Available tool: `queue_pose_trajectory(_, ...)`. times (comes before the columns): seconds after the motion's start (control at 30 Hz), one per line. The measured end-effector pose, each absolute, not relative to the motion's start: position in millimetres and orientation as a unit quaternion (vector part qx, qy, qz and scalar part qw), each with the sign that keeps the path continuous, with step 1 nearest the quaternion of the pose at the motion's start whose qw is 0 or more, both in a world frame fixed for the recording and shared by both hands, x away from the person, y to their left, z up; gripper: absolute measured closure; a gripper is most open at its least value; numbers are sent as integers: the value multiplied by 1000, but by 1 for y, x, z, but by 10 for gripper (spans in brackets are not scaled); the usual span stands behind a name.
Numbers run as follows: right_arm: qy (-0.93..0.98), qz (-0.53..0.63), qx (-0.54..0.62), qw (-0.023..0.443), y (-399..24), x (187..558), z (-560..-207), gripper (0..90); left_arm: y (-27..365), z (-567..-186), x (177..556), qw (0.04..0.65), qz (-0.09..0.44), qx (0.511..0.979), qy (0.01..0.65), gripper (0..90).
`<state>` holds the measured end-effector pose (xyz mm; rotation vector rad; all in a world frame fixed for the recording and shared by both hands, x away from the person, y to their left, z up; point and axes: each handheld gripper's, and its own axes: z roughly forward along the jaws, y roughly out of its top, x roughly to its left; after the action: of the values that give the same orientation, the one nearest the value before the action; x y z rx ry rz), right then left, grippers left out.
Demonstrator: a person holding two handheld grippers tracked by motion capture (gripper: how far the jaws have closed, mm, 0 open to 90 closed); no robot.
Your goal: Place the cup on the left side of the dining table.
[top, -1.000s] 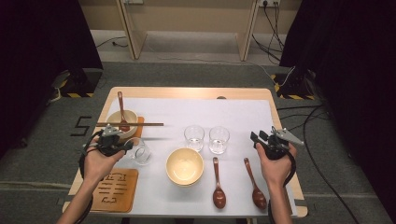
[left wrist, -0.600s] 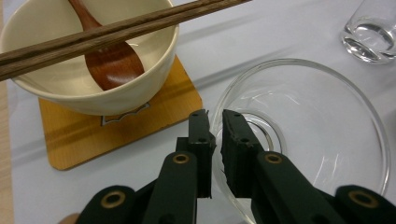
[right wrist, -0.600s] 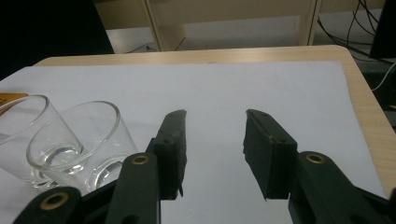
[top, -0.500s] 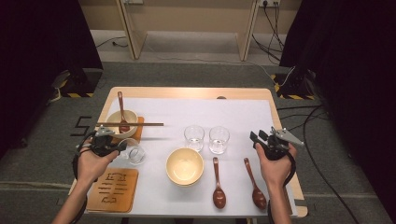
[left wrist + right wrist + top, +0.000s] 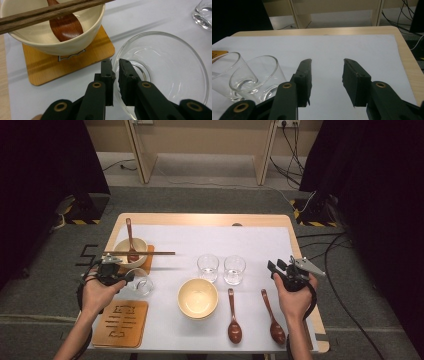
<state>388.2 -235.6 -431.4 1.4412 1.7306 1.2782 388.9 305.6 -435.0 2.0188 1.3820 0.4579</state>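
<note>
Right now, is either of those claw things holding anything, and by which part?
Yes: the left gripper pinches a clear glass by its rim, one jaw inside, one outside. The right gripper is open and holds nothing.

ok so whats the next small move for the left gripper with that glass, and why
Probably carry the glass toward the bare wooden coaster just in front. The left gripper looks clamped on the glass's near rim, one jaw inside and one outside, and the other coaster already carries a bowl.

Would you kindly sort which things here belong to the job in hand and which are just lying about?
In hand: left gripper shut on the glass rim.
Lying about: empty bowl, two spoons, two upright glasses, free coaster, right gripper.
</note>
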Motion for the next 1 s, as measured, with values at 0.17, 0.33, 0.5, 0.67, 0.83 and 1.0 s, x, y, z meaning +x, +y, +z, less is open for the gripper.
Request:
queue_pose_trajectory(0.17,643,475,535,273,-236,388,-431,591,305,-434,393,313,167,772,528,815)
queue_pose_trajectory(0.33,644,474,535,272,-235,388,-432,591,304,-434,395,314,166,772,527,813)
queue_pose_trajectory(0.5,644,474,535,271,-234,388,-432,589,304,-435,397,318,166,771,527,809)
queue_pose_trajectory(0.67,644,474,536,270,-234,388,-432,588,303,-438,400,325,168,768,527,803)
queue_pose_trajectory(0.83,643,475,535,272,-235,388,-432,587,303,-439,401,328,169,764,529,799)
queue_pose_trajectory(1.0,642,476,537,270,-234,388,-432,585,304,-441,402,332,170,763,528,796)
